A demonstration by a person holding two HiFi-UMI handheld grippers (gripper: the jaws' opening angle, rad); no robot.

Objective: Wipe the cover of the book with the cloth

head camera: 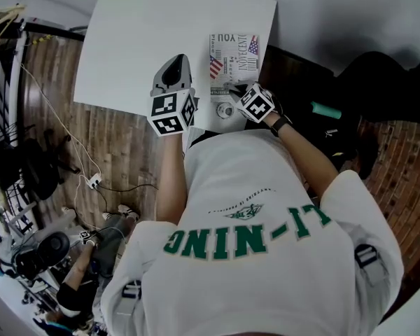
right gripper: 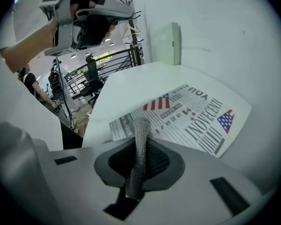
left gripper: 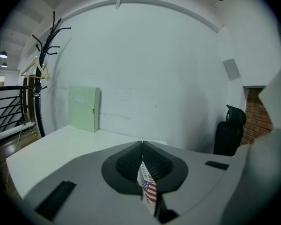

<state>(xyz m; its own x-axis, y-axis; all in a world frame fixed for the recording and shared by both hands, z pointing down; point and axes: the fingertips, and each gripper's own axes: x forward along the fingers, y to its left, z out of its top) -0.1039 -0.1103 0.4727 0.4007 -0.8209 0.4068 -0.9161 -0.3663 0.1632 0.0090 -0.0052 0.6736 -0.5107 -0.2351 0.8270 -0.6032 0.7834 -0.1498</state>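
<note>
While the right gripper (right gripper: 140, 151) has its fingers clenched on a strip of grey knit cloth (right gripper: 141, 128), the book (right gripper: 192, 116) lies flat just beyond, cover up, on the white table (right gripper: 126, 86). Farther off, high over the table, the left gripper (left gripper: 143, 165) pinches a thin flag-printed slip (left gripper: 149, 191). Wiping looks about to begin: next, press the cloth onto the cover and sweep across
</note>
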